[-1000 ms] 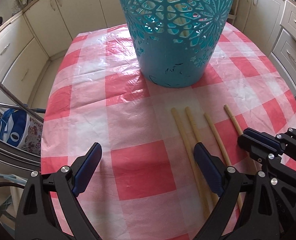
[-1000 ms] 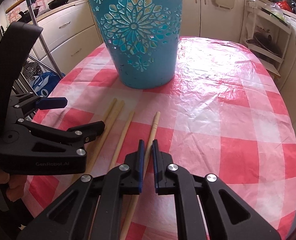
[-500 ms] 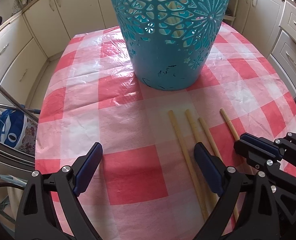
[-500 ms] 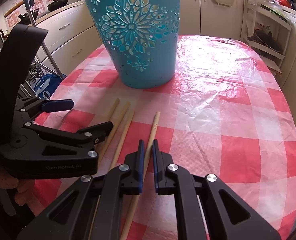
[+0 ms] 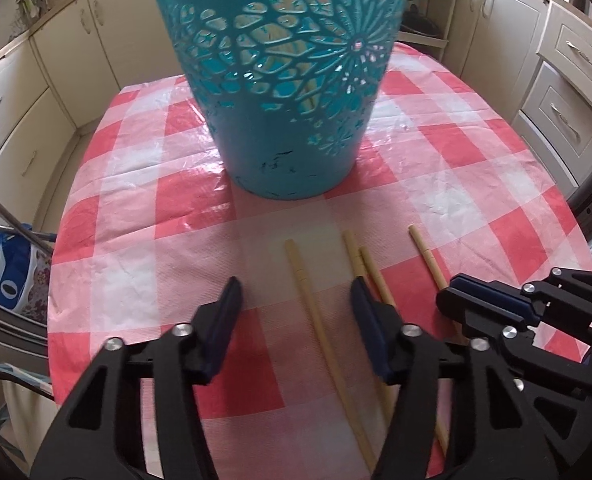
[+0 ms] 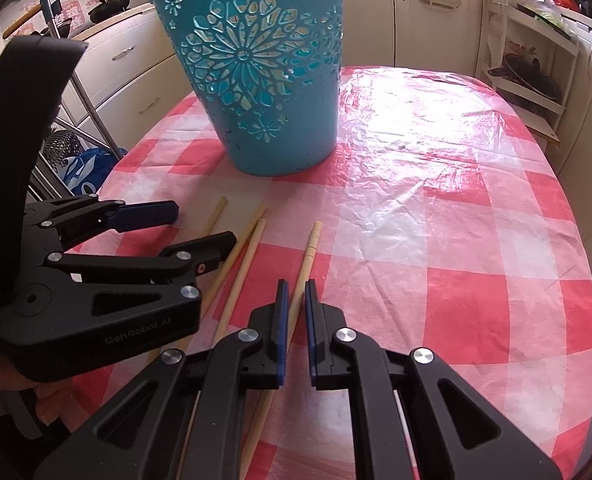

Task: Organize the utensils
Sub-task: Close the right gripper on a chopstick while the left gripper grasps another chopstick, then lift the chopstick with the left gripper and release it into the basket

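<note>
Chopsticks, four of them, lie loose on the checked tablecloth in front of the teal cut-out basket, so as far as can be seen the tidying has barely begun; whether anything already stands inside the basket cannot be told, though pale shapes show through its holes.

Going left to right in the left wrist view: the left gripper has just been closing, and its jaws stand partly apart astride the leftmost chopstick, pads not yet pressing on it. Next come two chopsticks lying side by side, the second chopstick and the third chopstick, touching along their length and passing under the gripper's right finger. Farthest right, the fourth chopstick runs into the right gripper, whose jaws are clenched narrow around it, though it rests flat on the cloth.

Judged from this, all four sticks have yet to go into the basket: one is gripped, one is about to be gripped, and the touching pair is untouched
</note>
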Action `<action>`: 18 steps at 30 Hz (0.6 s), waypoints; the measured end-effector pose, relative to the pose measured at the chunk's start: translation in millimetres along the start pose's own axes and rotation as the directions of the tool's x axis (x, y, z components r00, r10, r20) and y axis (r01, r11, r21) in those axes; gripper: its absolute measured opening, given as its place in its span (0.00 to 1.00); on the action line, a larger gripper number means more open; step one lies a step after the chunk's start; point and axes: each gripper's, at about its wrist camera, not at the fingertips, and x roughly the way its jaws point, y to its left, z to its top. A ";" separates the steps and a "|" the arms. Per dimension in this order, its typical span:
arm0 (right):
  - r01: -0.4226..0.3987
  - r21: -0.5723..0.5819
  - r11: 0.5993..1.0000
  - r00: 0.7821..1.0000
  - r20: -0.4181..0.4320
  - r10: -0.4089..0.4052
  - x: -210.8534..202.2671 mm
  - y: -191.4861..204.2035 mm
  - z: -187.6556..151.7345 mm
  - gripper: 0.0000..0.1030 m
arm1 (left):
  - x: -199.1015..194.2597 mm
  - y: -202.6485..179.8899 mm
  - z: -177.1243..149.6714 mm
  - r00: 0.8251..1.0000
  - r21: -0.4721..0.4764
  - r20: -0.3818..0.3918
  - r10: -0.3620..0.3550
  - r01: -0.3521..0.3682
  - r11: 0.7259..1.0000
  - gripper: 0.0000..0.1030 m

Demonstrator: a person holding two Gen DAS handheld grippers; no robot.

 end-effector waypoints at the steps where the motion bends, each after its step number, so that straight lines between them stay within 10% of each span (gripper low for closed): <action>1: 0.001 0.001 1.000 1.000 0.000 -0.001 0.0 -0.5 0.0 0.09 | 0.4 -1.6 0.5 1.000 0.006 0.003 -0.006 0.006 1.000 0.32; 4: 0.000 0.004 1.000 1.000 0.000 0.000 -0.3 -2.0 -0.1 0.09 | -1.3 -8.0 0.4 0.999 0.018 0.005 -0.040 0.040 0.999 0.07; 18: 0.025 -0.033 0.999 1.000 -0.007 -0.025 2.7 3.5 3.7 0.09 | -21.0 19.5 5.5 0.982 -0.029 -0.001 -0.187 0.187 0.982 0.04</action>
